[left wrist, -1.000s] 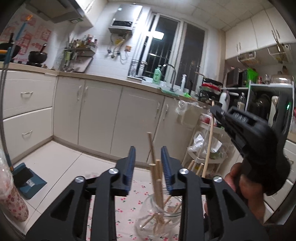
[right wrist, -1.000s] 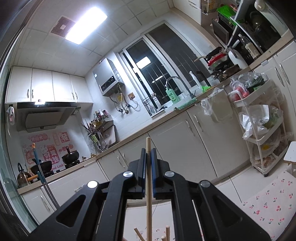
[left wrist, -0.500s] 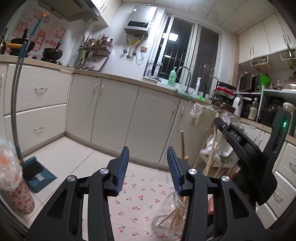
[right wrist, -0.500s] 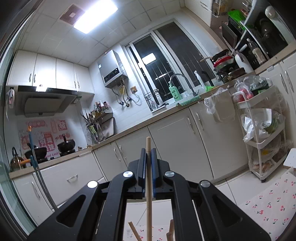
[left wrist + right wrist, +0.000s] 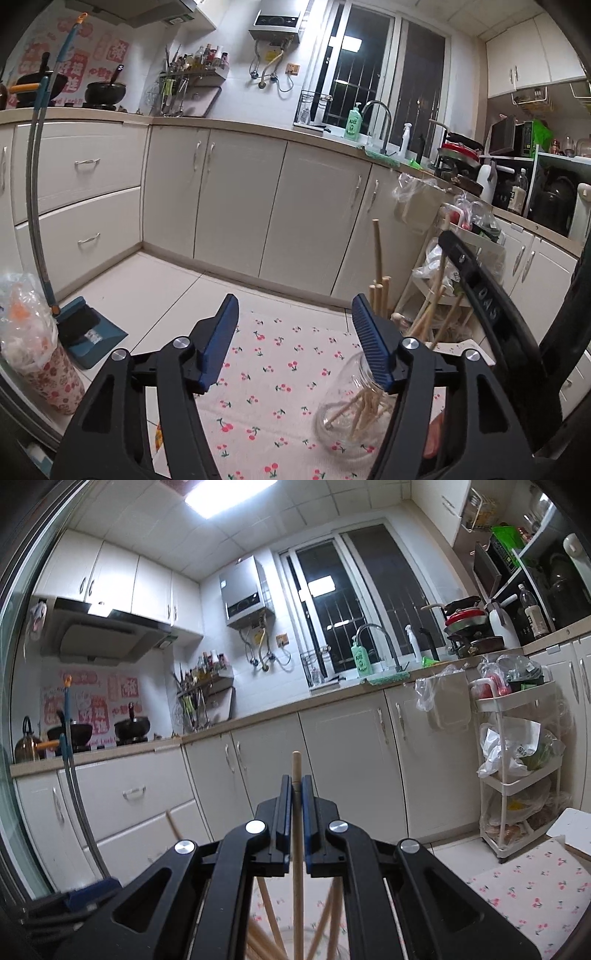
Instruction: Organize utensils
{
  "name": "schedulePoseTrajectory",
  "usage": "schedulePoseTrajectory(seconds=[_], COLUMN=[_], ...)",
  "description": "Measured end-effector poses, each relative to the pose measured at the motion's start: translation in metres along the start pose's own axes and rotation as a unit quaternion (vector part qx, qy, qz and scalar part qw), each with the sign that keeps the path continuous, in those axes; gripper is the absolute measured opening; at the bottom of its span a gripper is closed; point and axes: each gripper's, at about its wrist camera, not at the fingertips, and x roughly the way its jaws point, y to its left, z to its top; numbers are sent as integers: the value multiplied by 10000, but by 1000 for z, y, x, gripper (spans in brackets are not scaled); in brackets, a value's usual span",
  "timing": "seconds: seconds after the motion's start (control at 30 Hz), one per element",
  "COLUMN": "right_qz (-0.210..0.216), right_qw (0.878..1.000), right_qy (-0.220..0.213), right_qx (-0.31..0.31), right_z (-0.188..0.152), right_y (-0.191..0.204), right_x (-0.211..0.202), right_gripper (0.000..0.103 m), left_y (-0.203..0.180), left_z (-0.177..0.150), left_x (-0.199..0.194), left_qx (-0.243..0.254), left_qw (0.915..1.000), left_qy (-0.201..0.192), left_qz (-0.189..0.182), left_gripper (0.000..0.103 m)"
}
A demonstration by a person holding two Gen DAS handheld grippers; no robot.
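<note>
A clear glass jar [image 5: 351, 417] stands on the cherry-print mat [image 5: 280, 369] and holds several wooden chopsticks [image 5: 380, 291]. My left gripper [image 5: 293, 321] hovers just left of the jar. Its blue pads are opening wide with nothing between them. In the left wrist view the black body of my right gripper [image 5: 480, 295] hangs over the jar. In its own view my right gripper [image 5: 296, 786] has one upright chopstick [image 5: 296, 764] between its pads. The jaws are starting to open, with the pads still close against the stick. The stick's lower end runs down among the other chopsticks [image 5: 269, 912].
A blue dustpan with a long-handled broom [image 5: 88, 332] and a bag-lined patterned bin [image 5: 37, 362] stand at the left. A white rolling cart [image 5: 517, 775] full of bags is at the right. Cream cabinets [image 5: 240, 206] run along the back.
My left jaws have spread much wider, and the jar has shifted from between them to their right. My right gripper has sunk a little and rolled upright, with the chopstick still between its pads.
</note>
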Motion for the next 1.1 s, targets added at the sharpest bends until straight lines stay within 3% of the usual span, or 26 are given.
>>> schedulePoseTrajectory(seconds=[0.07, 0.27, 0.33, 0.4, 0.6, 0.8, 1.1], right_qz=[-47, -92, -245, -503, -1010, -1217, -1215], right_qw=[10000, 9992, 9976, 9945, 9793, 9690, 9664], right_qy=[48, 384, 625, 898, 1707, 2128, 2247], right_qx=[15, 100, 136, 211, 407, 295, 291], right_z=[0, 5, 5, 5, 5, 19, 48], right_y=[-2, -10, -12, -15, -22, -16, 5], right_x=[-10, -52, -74, -98, -157, -203, -270], right_gripper=[29, 36, 45, 62, 79, 90, 92], left_y=[-3, -3, -4, -9, -31, -56, -72], left_z=[-1, 0, 1, 2, -1, -5, -1], left_x=[-7, -38, -49, -60, -108, -164, -248], left_qx=[7, 19, 81, 178, 485, 781, 950], left_qw=[10000, 9998, 9994, 9987, 9951, 9913, 9893], left_qy=[8, 182, 278, 391, 738, 949, 985], left_qz=[4, 110, 171, 269, 435, 463, 514], left_gripper=[64, 67, 67, 70, 81, 89, 94])
